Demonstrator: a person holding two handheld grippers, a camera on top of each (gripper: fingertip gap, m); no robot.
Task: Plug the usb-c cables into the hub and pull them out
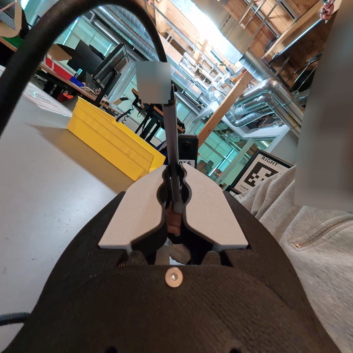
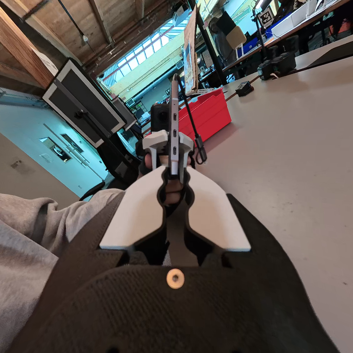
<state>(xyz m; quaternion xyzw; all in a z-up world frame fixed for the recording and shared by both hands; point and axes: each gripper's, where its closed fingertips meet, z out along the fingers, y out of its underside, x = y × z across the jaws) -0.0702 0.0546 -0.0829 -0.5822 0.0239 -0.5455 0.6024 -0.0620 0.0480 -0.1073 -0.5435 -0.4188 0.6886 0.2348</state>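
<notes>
In the left wrist view, the left gripper (image 1: 174, 188) has its white fingers pressed together on the near end of a slim grey USB-C hub (image 1: 170, 137), which stands edge-on and rises away from the tips. A thick black cable (image 1: 63, 23) arcs overhead on the left. Farther off, a yellow bin (image 1: 107, 137) sits on the pale table (image 1: 38, 191).

In the right wrist view, the right gripper (image 2: 174, 176) is closed nearly to touching just before the hub's (image 2: 174, 133) near end; whether it pinches anything cannot be told. The hub shows a row of empty ports facing the camera, seemingly held this way so a plug can be lined up. Its own short lead (image 2: 191, 118) dangles at the right, plug (image 2: 202, 152) hanging free. Beyond lies a red bin (image 2: 208, 112). No cable appears plugged in yet.
</notes>
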